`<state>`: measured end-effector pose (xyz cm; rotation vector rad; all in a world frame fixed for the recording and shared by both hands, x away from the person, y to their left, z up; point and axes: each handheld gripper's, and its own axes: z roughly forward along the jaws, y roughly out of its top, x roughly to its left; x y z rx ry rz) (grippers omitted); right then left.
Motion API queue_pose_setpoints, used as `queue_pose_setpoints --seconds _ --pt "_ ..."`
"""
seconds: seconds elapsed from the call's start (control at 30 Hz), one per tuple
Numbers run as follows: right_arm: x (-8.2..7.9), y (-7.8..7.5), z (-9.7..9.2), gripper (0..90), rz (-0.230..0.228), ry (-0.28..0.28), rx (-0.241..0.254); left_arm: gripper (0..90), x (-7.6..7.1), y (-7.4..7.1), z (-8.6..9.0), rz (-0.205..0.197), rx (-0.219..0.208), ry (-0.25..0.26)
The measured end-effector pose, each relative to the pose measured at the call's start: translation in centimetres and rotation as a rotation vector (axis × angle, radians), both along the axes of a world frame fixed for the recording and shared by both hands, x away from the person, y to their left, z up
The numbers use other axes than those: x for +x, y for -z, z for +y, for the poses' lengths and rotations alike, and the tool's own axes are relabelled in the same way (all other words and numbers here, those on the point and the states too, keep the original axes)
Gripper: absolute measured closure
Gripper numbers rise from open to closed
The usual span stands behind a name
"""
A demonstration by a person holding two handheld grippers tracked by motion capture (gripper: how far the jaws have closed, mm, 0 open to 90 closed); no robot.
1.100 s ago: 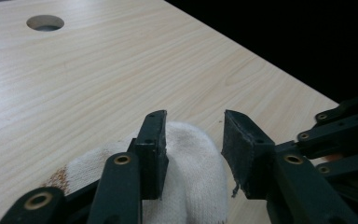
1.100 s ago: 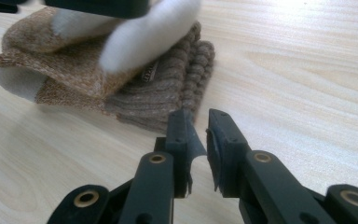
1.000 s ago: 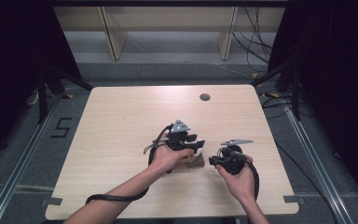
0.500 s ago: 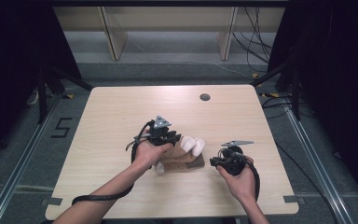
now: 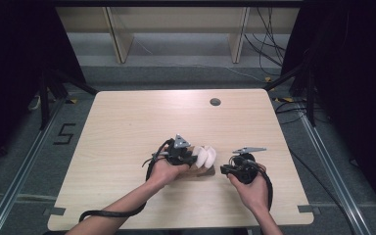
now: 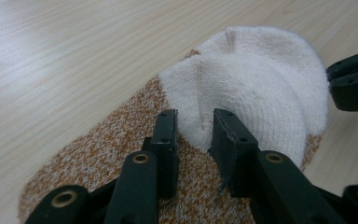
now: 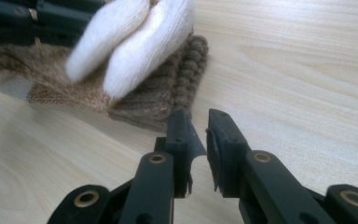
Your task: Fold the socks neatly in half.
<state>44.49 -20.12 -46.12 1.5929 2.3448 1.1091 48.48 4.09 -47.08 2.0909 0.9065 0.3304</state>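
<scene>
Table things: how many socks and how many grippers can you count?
socks: 2
grippers: 2, the left gripper and the right gripper
Total: 4

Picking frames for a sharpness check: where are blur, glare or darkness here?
High view: dark surroundings, soft sheen on the table. Left gripper view: socks sharp, near jaw bases soft. Right gripper view: the socks' white toes slightly blurred.

The socks [image 6: 242,107] ran off the bottom edge in the left gripper view; the left gripper [image 5: 188,157] hid part of them from above — their far end looked blurry in the right gripper view.
</scene>
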Motion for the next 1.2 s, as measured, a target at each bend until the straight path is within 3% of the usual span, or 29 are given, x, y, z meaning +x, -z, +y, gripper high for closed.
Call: queue_pose_setpoints --seconds 0.1,0.17,0.2,0.33,0.43,0.47,0.57,0.67,0.77,0.8,0.87,1.0,1.1,1.2 --pt "0.2 0.2 -0.1 79.3 -0.024 -0.017 -0.013 69.4 -0.1 0.2 0.0 -0.014 0.007 0.003" --pt "0.1 0.3 0.1 79.3 -0.018 -0.008 0.001 69.2 -0.2 0.3 0.0 -0.022 0.013 0.006" --pt "0.0 0.2 0.1 79.3 0.014 -0.005 0.002 69.0 -0.2 0.4 0.0 -0.022 0.011 0.007" --pt "-0.1 0.0 0.2 79.2 0.022 0.002 -0.001 64.6 -0.2 -0.1 0.2 -0.018 -0.036 -0.011" --pt "0.0 0.0 0.1 79.2 0.007 -0.003 0.002 60.2 -0.8 -1.4 0.8 -0.062 -0.057 -0.005" --pt "0.2 0.1 0.0 79.1 -0.03 -0.016 -0.005 60.2 -1.0 -1.7 1.0 -0.066 -0.063 0.004" --pt "0.0 -0.3 0.0 79.2 0.001 0.007 0.013 64.4 -1.8 -2.5 2.1 -0.076 -0.041 0.007" --pt "0.2 -0.2 -0.2 79.1 -0.031 -0.003 -0.003 68.8 -2.4 -2.6 3.2 -0.071 -0.032 -0.004" --pt "0.1 0.0 -0.2 79.1 -0.019 0.0 0.004 72.6 -2.6 -2.1 4.5 -0.048 -0.012 -0.017" --pt "0.0 -0.1 -0.2 79.1 0.005 0.014 0.006 73.9 -2.6 -1.8 4.7 -0.032 -0.009 -0.018" --pt "0.0 0.0 -0.3 79.1 -0.004 0.011 0.01 75.0 -2.8 -0.9 4.9 -0.012 -0.002 -0.006" --pt "0.0 0.0 -0.3 79.1 -0.004 0.011 0.009 74.7 -3.2 0.3 4.6 -0.012 0.024 0.012" --pt "0.0 0.0 -0.3 79.0 -0.004 0.012 0.009 74.1 -3.1 0.4 4.6 -0.014 0.017 0.007" --pt "0.0 0.1 -0.3 78.6 -0.007 0.009 0.012 71.7 -3.0 0.3 4.8 -0.01 -0.017 0.014"
